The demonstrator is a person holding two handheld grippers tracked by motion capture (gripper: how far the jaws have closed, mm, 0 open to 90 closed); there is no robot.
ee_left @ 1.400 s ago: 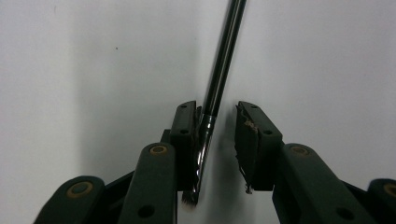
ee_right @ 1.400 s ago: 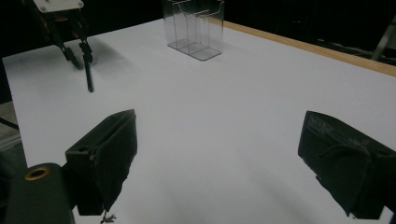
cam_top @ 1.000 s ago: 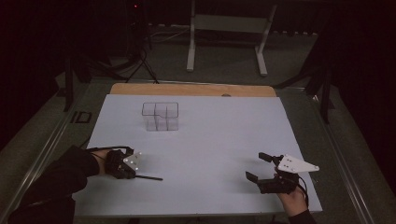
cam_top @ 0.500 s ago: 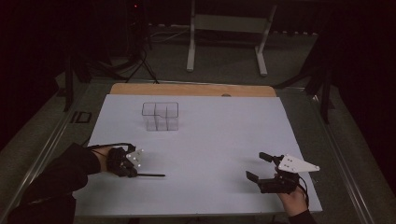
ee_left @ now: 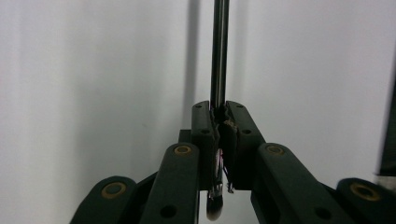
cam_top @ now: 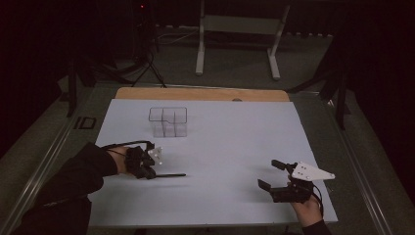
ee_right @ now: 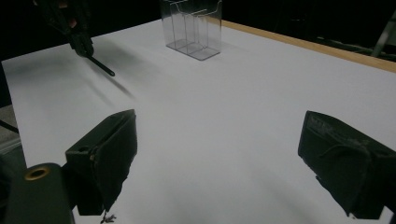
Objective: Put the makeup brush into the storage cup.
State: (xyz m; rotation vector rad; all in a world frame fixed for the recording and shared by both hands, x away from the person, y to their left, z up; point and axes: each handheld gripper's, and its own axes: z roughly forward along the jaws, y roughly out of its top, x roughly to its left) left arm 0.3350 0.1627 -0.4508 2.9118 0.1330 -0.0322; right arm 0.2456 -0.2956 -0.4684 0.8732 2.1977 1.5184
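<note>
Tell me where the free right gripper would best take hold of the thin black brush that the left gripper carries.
Probably the bare handle end of the brush, which juts out of the left gripper toward the table's middle. The right gripper, its jaws open, could come from that side and close across the slim, level shaft; the bristle end sits behind the left jaws.

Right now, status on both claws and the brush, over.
Left claw shut on makeup brush, handle pointing right, low over the white table. Right claw open, holding nothing. Clear organizer stands beyond the brush, nothing between.
</note>
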